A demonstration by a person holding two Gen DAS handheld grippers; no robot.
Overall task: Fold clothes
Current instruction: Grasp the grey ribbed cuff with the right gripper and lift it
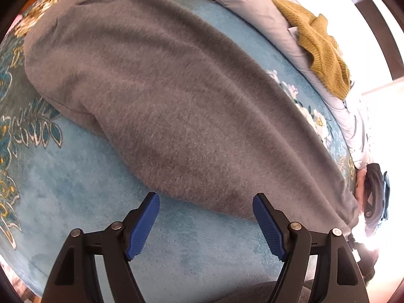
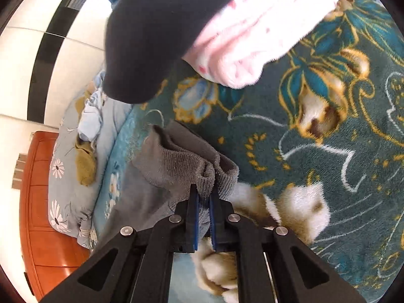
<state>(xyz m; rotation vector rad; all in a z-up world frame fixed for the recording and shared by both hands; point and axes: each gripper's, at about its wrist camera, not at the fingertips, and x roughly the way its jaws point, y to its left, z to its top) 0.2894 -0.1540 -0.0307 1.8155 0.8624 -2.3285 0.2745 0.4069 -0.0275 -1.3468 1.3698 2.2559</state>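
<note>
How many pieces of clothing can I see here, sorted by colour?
Grey: 1, the grey sweater, its ribbed edge pinched by the right gripper
Mustard: 1, the mustard knit
Black: 1, the black garment
Pink: 1, the pink garment
Total: 4

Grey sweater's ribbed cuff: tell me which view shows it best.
The right wrist view: the grey sweater's ribbed cuff fills the centre, clamped in the right tool. The left wrist view shows only the sweater's plain fuzzy body.

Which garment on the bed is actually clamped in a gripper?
The grey sweater: the right gripper pinches its ribbed cuff. The black, pink and mustard garments lie untouched.
</note>
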